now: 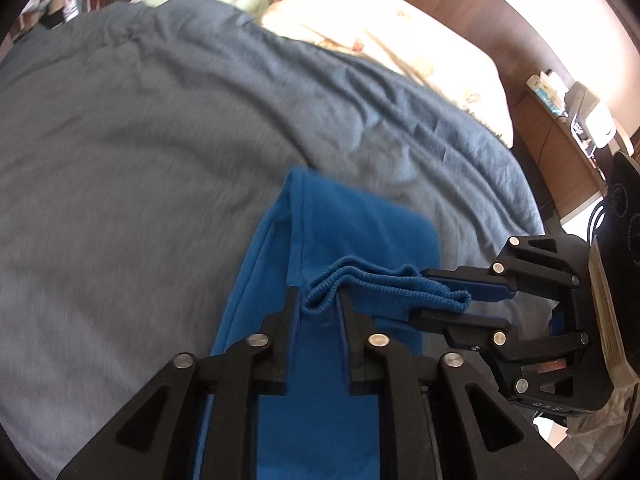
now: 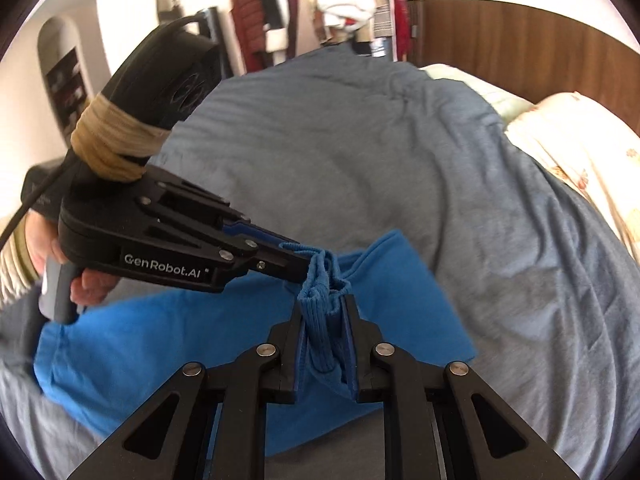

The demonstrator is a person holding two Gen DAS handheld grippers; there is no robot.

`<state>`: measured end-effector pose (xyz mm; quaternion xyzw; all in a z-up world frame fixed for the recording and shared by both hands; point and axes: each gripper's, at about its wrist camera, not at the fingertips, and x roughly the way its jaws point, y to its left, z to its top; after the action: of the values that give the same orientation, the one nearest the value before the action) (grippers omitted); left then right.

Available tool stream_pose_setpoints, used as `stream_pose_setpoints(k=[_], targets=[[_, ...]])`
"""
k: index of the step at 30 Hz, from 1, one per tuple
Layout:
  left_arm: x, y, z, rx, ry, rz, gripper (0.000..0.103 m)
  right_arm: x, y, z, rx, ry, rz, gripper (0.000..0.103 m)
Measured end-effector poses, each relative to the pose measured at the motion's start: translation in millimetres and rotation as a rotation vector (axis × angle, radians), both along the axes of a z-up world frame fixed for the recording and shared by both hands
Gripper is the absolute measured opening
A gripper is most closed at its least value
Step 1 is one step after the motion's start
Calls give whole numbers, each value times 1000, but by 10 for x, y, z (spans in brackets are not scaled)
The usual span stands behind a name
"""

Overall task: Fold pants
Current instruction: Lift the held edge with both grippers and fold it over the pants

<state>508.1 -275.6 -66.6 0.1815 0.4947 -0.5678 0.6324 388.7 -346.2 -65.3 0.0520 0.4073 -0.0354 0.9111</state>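
1. blue pants point(image 1: 352, 240) on grey bedcover point(image 1: 140, 140), partly folded, ribbed waistband point(image 1: 384, 284) bunched up off the fabric between both grippers.
2. left gripper point(image 1: 318, 300): fingers slightly apart, one end of the waistband sitting in the gap; pads not clearly pressing on it. no grip to confirm in the left wrist view.
3. right gripper point(image 2: 324, 320): clamped on the waistband, ribbed cloth pinched flat between both blue pads.
4. from the left wrist view, right gripper just to the right, tips pointing in toward the left one's, waistband stretched between the two.
5. rest of the pants directly under and ahead of both sets of fingers, lying on the bedcover.
6. cream pillow point(image 1: 400, 40) well beyond the grippers, against wooden headboard point(image 1: 500, 12).
7. hand point(image 2: 86, 280) on the left gripper's handle in the right wrist view.
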Motion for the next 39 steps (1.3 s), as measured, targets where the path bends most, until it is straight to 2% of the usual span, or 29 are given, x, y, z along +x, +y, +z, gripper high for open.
stream_pose_setpoints(k=[1,6,14,17,20,23,26,30,35,36,37,39], targets=[[2,53,-31,12,18,8,32,-19,46,-24,-8,5,11,18],[91,307,-148,55,108,90,40,-140,237,-163,-55,38,57,18],[26,416,-89,109,47,87,47,-197,361,-302,-67,101,137,22],[44,451,-71,109,63,105,48,-180,383,-333,-24,107,153,28],[38,419,-81,94,83,115,50,-150,452,-414,100,147,205,29],[-4,296,-147,82,120,96,50,-196,543,-439,148,173,233,29],[-14,139,-287,79,179,87,50,-271,471,-340,133,140,154,29],[65,99,-479,76,222,146,50,-268,137,-281,156,122,-29,29],[110,110,-795,87,379,208,49,-139,-144,-328,111,115,-128,29],[99,119,-824,87,390,215,46,-118,-156,-352,115,118,-131,29],[96,123,-840,82,411,215,35,-93,-173,-389,119,125,-135,29],[63,137,-821,88,403,222,30,-72,-170,-454,124,144,-128,29]])
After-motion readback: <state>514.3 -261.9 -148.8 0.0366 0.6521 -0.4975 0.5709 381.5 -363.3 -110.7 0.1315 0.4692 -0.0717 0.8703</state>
